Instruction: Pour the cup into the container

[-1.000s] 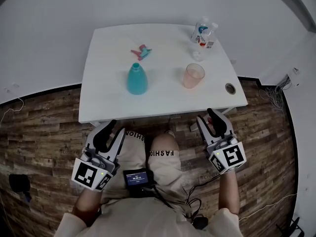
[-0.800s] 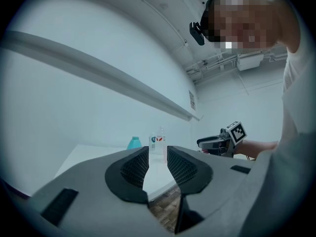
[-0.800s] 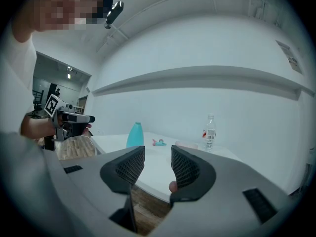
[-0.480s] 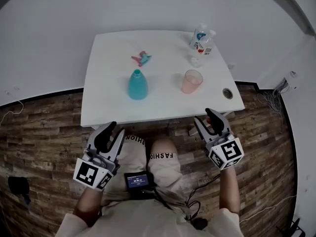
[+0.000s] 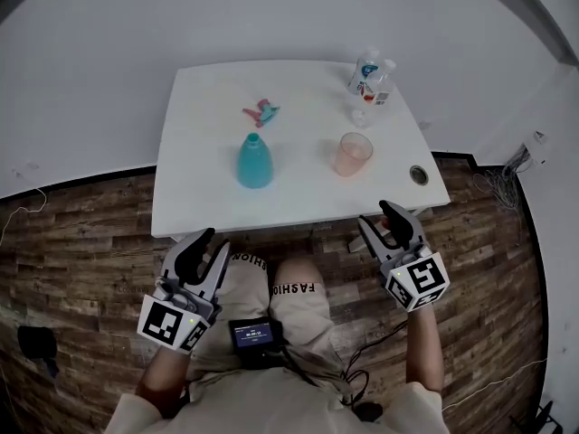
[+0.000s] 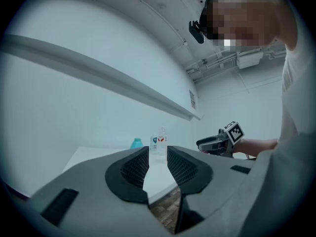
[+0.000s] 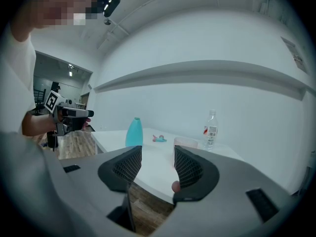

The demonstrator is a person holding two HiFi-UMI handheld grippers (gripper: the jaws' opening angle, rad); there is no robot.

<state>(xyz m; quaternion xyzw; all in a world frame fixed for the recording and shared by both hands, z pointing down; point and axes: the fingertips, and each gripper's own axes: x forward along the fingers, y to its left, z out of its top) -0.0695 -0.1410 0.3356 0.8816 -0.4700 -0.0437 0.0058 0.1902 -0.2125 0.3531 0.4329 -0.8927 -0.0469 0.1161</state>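
Cup (image 5: 353,154) stands upright on the bench (image 5: 204,202), in its right half, mouth up and long axis vertical. The teal container (image 5: 254,161) stands upright to its left, well apart from it. In the head view, both tongs hang off the near edge of the bench, clear of it. The right tongs (image 5: 375,215) sit nearly in line with the cup, which lies ahead of them and slightly to their left, while the left tongs (image 5: 213,240) face the container instead. Treat your right hand as the nearer one for the cup. In the left gripper view, the left tongs (image 6: 158,154) stand a little apart with nothing between them. The container (image 6: 136,142) shows far ahead, and the cup cannot be made out there. In the right gripper view, the right tongs (image 7: 158,159) stand apart and empty, their jaws having just been opening. The cup (image 7: 185,142) shows just above the right-hand pad, ahead beyond the bench edge and not yet between the pads. Expect a level forward reach, with the pads closing on the cup's side wall.
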